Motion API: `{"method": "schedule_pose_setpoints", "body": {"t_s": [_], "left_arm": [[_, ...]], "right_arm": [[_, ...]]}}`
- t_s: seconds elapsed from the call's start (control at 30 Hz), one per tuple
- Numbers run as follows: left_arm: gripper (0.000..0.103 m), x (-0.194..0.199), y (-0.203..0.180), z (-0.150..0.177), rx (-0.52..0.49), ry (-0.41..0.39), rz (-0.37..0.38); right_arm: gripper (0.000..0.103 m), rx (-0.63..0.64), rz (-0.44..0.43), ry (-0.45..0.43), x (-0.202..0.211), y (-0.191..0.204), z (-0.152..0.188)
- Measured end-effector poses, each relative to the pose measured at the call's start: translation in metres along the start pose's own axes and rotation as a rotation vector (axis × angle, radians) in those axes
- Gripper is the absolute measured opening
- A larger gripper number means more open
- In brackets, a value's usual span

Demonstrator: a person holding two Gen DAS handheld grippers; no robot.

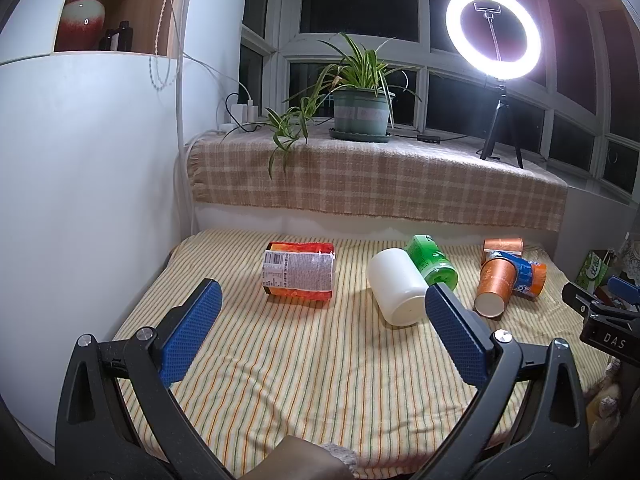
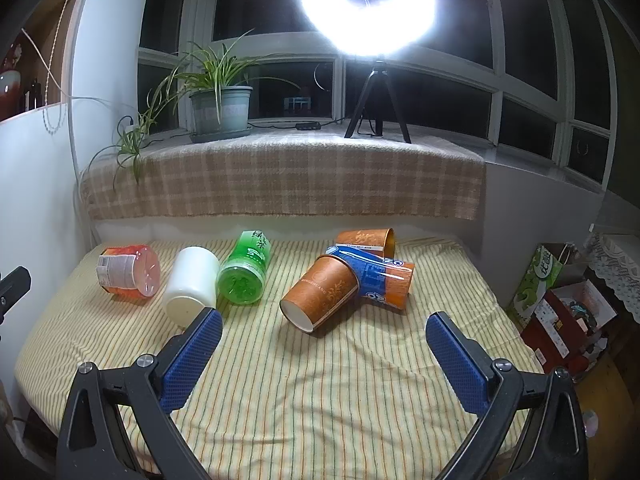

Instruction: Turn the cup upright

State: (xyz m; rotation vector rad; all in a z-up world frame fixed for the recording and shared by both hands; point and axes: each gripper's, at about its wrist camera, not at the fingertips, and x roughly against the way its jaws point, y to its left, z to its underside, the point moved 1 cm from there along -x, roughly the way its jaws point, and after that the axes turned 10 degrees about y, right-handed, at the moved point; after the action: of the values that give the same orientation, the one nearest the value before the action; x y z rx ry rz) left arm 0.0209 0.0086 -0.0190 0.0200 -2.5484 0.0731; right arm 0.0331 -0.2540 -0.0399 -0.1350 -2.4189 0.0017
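Observation:
A white cup (image 1: 398, 286) lies on its side on the striped cloth, base toward me; it also shows in the right wrist view (image 2: 191, 286). An orange paper cup (image 2: 320, 294) lies on its side, base toward me, resting against a blue-orange bottle (image 2: 380, 280); both show in the left wrist view, cup (image 1: 494, 282) and bottle (image 1: 528, 274). A second orange paper cup (image 2: 366, 242) lies behind them. My left gripper (image 1: 323, 320) is open and empty, near the white cup. My right gripper (image 2: 324, 346) is open and empty, in front of the orange cup.
A green bottle (image 2: 245, 270) and an orange-labelled bottle (image 2: 127, 271) lie on the striped cloth (image 2: 320, 380). A plaid-covered sill (image 2: 280, 176) behind holds a potted plant (image 2: 220, 106) and a ring light tripod (image 2: 376, 100). Bags and boxes (image 2: 560, 312) stand at the right.

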Motion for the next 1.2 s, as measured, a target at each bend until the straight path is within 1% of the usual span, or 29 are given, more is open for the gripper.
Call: {"method": "schedule_pose_setpoints", "body": {"t_s": [0.27, 0.53, 0.67, 0.93, 1.07, 1.2], "left_arm": [[0.103, -0.004, 0.004, -0.005, 0.013, 0.011, -0.011], [0.103, -0.008, 0.015, -0.009, 0.033, 0.020, -0.030], [0.103, -0.010, 0.020, -0.012, 0.040, 0.023, -0.039], [0.103, -0.017, 0.029, -0.011, 0.049, 0.050, -0.053], [0.103, -0.021, 0.033, -0.012, 0.048, 0.062, -0.063], [0.103, -0.023, 0.035, -0.014, 0.046, 0.068, -0.076]], "right_arm": [[0.103, 0.018, -0.011, 0.018, -0.009, 0.008, -0.009], [0.103, 0.043, -0.057, 0.052, -0.026, 0.020, -0.021], [0.103, 0.049, -0.100, 0.088, -0.042, 0.026, -0.034], [0.103, 0.085, -0.139, 0.157, -0.081, 0.039, -0.063], [0.103, 0.106, -0.142, 0.177, -0.099, 0.047, -0.077], [0.103, 0.117, -0.170, 0.221, -0.120, 0.053, -0.092]]}}
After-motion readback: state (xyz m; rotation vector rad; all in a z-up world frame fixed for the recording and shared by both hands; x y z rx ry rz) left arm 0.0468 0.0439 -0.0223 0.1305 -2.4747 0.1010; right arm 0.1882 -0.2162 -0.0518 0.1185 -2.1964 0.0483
